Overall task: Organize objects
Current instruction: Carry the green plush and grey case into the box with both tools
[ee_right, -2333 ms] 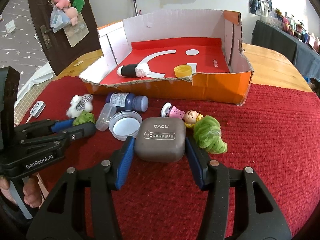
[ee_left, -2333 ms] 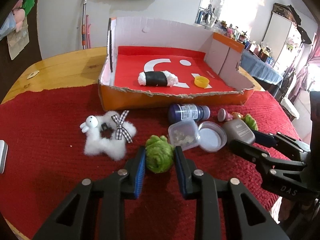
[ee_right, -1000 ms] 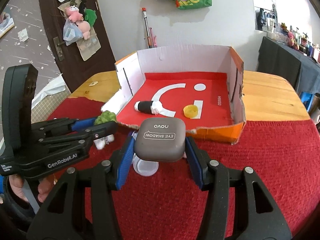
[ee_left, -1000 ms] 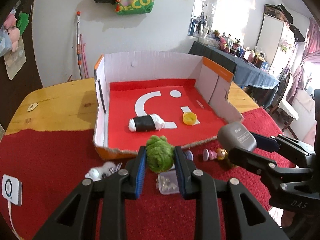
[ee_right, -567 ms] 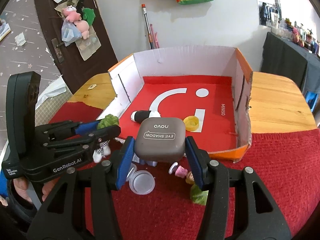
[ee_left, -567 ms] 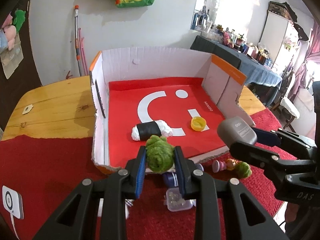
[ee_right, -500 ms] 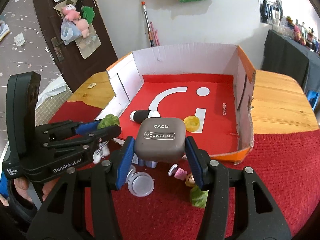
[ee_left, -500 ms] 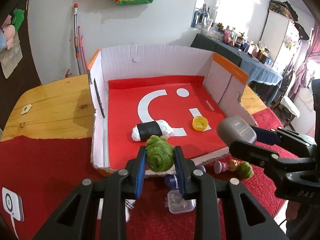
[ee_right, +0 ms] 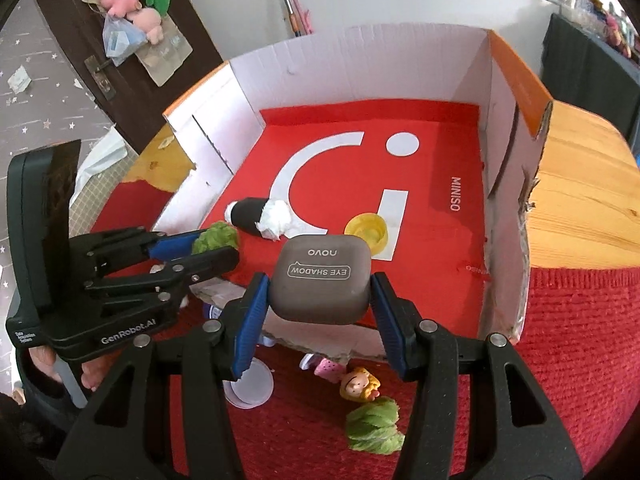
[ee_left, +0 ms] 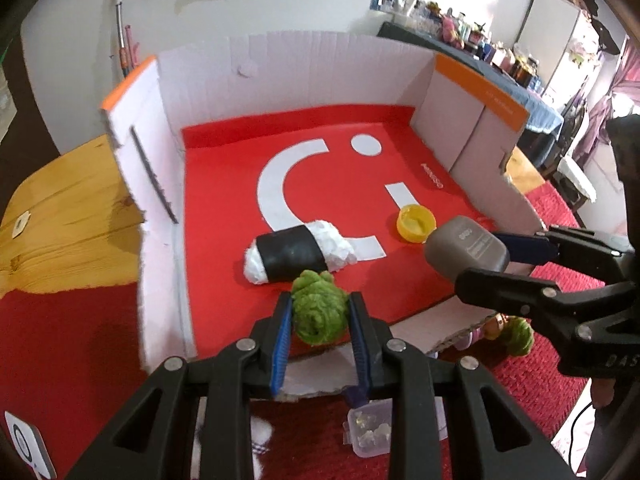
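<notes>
Both wrist cameras are looking steeply down and forward, close over the near edge of the open white-walled cardboard box with a red floor (ee_left: 224, 184) (ee_right: 440, 208). The left one is viewing from the left, the right one from the right (each catching the other's tool), both sharing the box floor.

Dark door (ee_right: 52, 92) with hanging plush toys (ee_right: 132, 8)

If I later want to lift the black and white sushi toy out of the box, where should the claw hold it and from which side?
Grip the sushi toy across its black middle band, coming from above. It lies flat on the box floor, the band looks firmer than the fluffy white ends, and both long sides seem free, though the left claw hovers near with its green toy.
</notes>
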Motion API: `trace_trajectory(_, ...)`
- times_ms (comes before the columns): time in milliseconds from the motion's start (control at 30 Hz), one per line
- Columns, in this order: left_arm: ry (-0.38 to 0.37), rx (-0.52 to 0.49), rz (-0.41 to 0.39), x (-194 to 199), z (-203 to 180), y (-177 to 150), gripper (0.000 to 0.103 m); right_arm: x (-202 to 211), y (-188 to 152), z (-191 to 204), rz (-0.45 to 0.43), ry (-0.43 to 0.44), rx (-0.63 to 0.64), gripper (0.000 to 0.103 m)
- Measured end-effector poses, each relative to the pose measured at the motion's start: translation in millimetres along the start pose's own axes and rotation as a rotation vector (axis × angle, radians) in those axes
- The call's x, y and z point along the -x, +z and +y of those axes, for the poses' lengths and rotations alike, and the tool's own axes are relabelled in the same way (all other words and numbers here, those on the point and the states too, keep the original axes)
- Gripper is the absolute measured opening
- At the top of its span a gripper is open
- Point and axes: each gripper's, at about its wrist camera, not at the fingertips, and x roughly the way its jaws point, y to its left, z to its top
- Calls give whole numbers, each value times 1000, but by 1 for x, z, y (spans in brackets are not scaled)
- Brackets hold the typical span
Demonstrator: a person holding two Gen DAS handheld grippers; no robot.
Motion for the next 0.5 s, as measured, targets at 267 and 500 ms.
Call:
trace_trajectory(267, 12, 5, 10, -8, 1, 2, 29, -7, 3, 4, 34, -31, 30, 50)
trace_trajectory(500, 37, -13, 3, -8, -5, 6, 29, -6, 9, 4, 46, -45, 37, 50)
